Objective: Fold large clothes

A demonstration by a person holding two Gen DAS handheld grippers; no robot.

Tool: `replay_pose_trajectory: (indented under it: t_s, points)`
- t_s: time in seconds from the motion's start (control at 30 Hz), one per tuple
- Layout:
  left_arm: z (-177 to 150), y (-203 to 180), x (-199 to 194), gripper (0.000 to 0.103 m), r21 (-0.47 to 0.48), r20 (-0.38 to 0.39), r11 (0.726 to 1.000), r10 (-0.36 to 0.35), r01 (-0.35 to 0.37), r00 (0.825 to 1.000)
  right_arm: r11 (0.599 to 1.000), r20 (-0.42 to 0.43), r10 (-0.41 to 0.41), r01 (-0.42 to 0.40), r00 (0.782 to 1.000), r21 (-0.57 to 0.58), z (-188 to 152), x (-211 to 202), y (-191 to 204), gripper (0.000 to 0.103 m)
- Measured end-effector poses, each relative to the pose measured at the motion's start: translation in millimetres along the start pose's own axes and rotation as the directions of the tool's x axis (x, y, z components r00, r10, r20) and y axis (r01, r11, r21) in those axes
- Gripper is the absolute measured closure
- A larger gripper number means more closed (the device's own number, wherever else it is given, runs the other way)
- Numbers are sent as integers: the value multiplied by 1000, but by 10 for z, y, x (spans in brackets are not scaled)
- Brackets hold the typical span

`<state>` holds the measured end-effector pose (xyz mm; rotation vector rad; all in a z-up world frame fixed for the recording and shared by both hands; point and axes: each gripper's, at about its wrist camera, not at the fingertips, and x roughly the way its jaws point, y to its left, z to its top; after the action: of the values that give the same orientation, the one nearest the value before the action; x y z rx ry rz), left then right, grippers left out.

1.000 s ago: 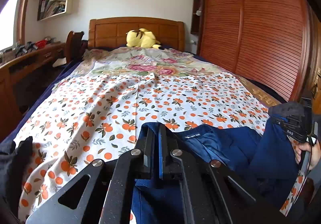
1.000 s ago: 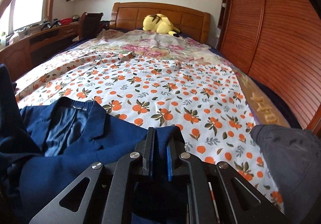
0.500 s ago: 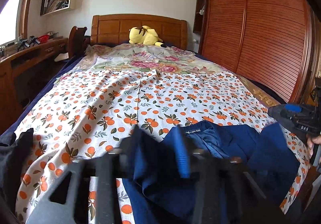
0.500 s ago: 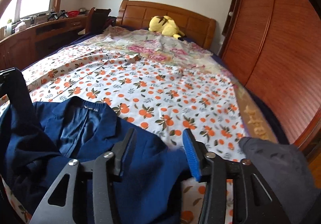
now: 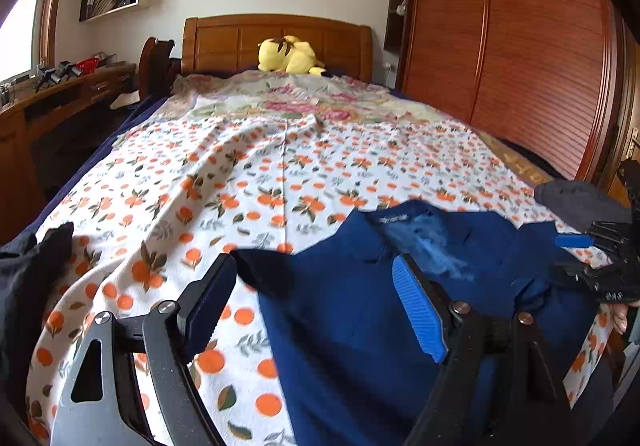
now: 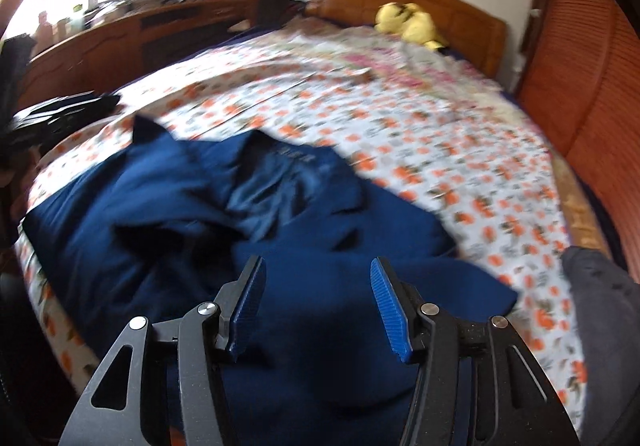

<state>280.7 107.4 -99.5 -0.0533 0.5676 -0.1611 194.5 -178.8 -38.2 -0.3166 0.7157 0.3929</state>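
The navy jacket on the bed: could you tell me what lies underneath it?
The navy jacket lies on the orange-print sheet, which shows around it. Whatever else sits beneath is covered.

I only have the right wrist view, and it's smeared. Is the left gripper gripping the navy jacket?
Observer: No. In the left wrist view the left gripper has its jaws opening, with no pad pressing the navy jacket, which lies on the orange-print sheet.
Reviewer: What's left of the jacket? My frame is dark there.
Observer: A black garment lies at the sheet's near left edge, apart from the jacket.
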Motion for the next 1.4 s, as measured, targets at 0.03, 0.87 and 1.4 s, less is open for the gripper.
replay_pose_trajectory:
  t_s: [0.03,0.87,1.4]
  points:
    - [-24,18,-5,22,1,-3,1000,3,-3,1000,1000,-11,14,-14,1000,-13,-22,11,57,47]
    - [-251,170,-72,22,14,-24,1000,15,-15,1000,995,-164,-59,46,985,-86,-8,221,189,47]
    - [-238,408,-101,22,-54,1,997,56,-56,998,949,-77,-242,219,967,-225,805,921,93,95]
